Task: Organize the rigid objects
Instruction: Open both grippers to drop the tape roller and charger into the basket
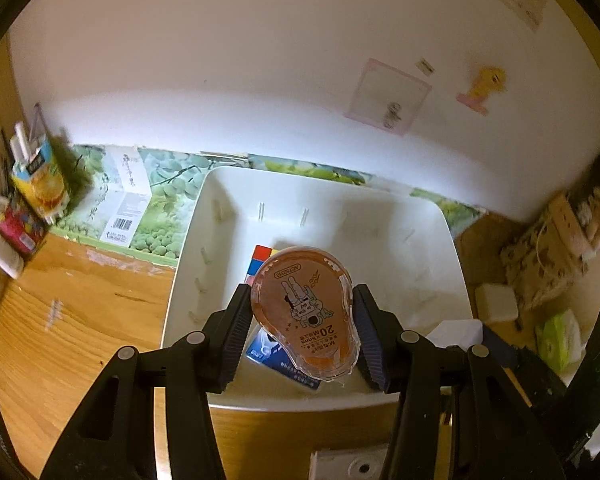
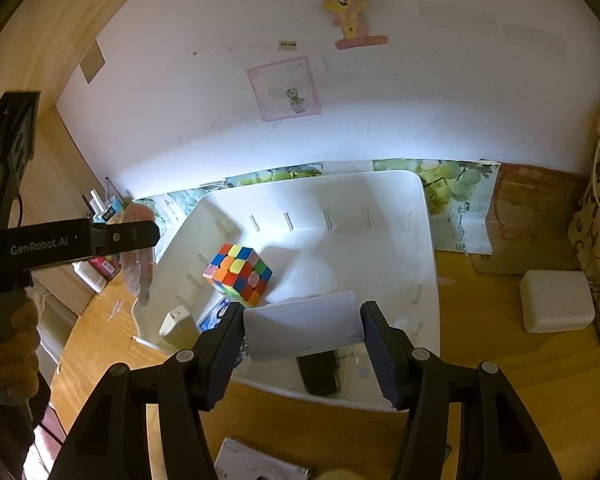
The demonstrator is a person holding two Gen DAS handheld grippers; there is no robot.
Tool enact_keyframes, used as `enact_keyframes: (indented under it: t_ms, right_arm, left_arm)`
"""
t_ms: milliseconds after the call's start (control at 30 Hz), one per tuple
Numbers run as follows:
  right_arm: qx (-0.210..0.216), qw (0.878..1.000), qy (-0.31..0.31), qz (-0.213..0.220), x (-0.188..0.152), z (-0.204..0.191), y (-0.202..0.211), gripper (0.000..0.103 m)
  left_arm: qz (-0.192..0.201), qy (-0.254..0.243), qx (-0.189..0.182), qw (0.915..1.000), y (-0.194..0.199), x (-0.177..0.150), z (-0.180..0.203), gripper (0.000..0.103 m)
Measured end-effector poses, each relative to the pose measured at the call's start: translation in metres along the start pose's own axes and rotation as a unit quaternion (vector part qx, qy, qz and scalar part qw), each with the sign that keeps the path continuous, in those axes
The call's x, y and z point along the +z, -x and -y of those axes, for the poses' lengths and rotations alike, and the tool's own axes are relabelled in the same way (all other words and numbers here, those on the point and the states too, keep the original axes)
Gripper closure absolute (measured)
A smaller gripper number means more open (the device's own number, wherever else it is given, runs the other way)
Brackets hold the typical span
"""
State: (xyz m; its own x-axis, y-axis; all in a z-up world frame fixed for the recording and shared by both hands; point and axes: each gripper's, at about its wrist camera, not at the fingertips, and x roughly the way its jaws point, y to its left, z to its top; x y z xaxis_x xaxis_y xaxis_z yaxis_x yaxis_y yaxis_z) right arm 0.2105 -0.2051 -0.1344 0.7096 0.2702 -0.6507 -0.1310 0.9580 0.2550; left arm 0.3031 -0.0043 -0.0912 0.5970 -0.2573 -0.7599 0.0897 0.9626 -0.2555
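My left gripper (image 1: 302,292) is shut on an orange correction-tape dispenser (image 1: 306,312) and holds it over the near part of a white plastic bin (image 1: 340,208). A Rubik's cube (image 2: 238,274) sits in the bin (image 2: 428,220), with a blue packet (image 2: 216,314) beside it. In the left wrist view the dispenser hides most of the cube (image 1: 262,256) and packet (image 1: 272,356). My right gripper (image 2: 303,307) is shut on a flat white box (image 2: 302,330) above the bin's near edge. The left gripper (image 2: 132,236) shows at the left in the right wrist view, with a hand on its grip.
The bin stands on a wooden desk against a white wall, with grape-print cardboard (image 1: 160,188) behind it. A juice carton (image 1: 40,180) and small items crowd the left corner. A white foam block (image 2: 556,300) and a patterned paper bag (image 2: 596,216) are on the right.
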Motion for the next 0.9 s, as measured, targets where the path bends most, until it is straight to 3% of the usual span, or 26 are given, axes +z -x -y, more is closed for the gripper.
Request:
enact_keyframes:
  t_ms: [133, 333, 400, 500, 900]
  right_arm:
    - [0.006, 1.000, -0.005, 0.008, -0.001, 0.005, -0.007, 0.044]
    - [0.005, 1.000, -0.016, 0.001, -0.003, 0.012, -0.018, 0.044]
    - [0.006, 1.000, -0.020, -0.002, -0.004, 0.015, -0.020, 0.043]
    - [0.015, 1.000, -0.024, 0.005, -0.003, 0.017, -0.019, 0.043]
    - [0.031, 0.999, -0.011, 0.020, -0.001, 0.010, -0.004, 0.031]
  left_arm:
    - [0.013, 0.019, 0.014, 0.9996, -0.004, -0.007, -0.006, 0.048]
    - [0.000, 0.017, 0.024, 0.9996, -0.010, -0.012, -0.005, 0.048]
    - [0.006, 0.013, 0.026, 0.9996, -0.008, -0.012, -0.003, 0.034]
    - [0.028, 0.011, 0.027, 0.9992, 0.001, -0.011, 0.001, 0.023]
    - [0.062, 0.019, 0.033, 0.9973, 0.027, -0.012, 0.007, 0.021]
